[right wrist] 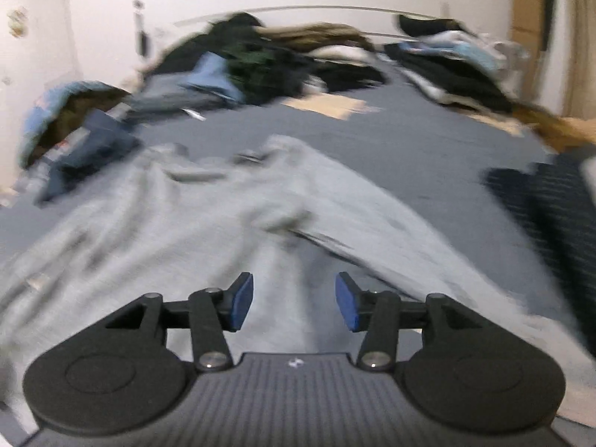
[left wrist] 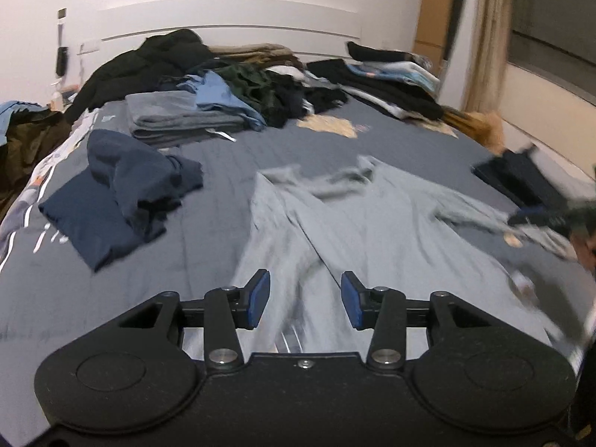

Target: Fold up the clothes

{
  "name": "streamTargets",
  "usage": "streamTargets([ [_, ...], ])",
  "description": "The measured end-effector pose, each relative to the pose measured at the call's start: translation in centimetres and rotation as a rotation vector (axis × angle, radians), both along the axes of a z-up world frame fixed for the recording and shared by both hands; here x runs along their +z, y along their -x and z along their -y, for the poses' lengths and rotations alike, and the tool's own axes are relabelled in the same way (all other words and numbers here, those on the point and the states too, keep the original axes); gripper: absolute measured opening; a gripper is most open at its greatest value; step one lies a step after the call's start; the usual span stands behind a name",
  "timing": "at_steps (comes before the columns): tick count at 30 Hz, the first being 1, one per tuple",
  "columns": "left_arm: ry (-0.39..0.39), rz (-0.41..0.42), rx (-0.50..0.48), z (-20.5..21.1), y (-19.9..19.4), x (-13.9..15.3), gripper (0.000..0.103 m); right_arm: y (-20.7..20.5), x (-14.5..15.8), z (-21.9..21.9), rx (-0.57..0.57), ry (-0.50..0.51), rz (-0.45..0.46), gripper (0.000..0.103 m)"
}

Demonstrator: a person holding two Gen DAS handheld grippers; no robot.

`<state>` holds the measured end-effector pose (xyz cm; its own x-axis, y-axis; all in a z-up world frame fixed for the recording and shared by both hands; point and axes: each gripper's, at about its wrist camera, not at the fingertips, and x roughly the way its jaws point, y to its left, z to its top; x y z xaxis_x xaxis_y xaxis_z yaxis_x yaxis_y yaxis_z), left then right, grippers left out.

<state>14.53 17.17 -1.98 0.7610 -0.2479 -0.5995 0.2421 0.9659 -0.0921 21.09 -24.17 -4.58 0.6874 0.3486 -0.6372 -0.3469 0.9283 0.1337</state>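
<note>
Grey garment [left wrist: 372,223], light in colour, lies spread across the middle of the left wrist view on a dark blue-grey bed cover [left wrist: 231,149]; its collar end points toward the top of the frame, and one sleeve trails to the right edge. In the right wrist view the same garment [right wrist: 208,216] fills the centre and lower left, blurred and rumpled. Left gripper [left wrist: 305,300] sits at the bottom centre of its view, its blue-padded fingers [left wrist: 260,298] spread apart with nothing pinched; only grey cloth shows beyond the gap. Right gripper [right wrist: 294,303] sits likewise at the bottom centre of its own view, fingers [right wrist: 242,303] spread and empty above the garment. Left of the garment lies a crumpled navy garment [left wrist: 119,201]. Further up are a folded grey stack [left wrist: 178,119] and a jumbled heap of dark clothes [left wrist: 231,74] against the white headboard [left wrist: 231,18]. A curtain [left wrist: 488,37] hangs at the upper right.
</note>
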Motion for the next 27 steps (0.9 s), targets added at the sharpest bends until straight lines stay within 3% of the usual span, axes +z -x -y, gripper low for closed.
streamTargets([
  [6,0.014,0.014,-0.017,2.0,-8.8,-1.7,0.041,-3.6,1.1,-3.0,0.1,-0.051,0.014,0.053],
  [14,0.004,-0.088,-0.088,1.8,-20.7,-6.5,0.031,-4.7,1.2,-2.4,0.135,-0.174,0.035,0.056],
  [19,-0.015,-0.147,-0.067,1.2,-25.8,-10.1,0.031,-5.3,0.9,-2.2,0.13,-0.213,0.034,0.056],
  [22,0.015,-0.192,-0.053,0.0,-28.0,-11.8,0.031,-5.4,0.5,-2.4,0.137,-0.215,0.023,0.056],
  [26,0.114,-0.256,-0.091,-0.5,-29.3,-13.1,0.031,-5.5,0.2,-2.5,0.141,-0.214,0.013,0.056],
  [27,0.1,-0.259,-0.115,0.0,-29.3,-13.3,0.031,-5.5,0.1,-2.5,0.138,-0.22,0.009,0.056],
])
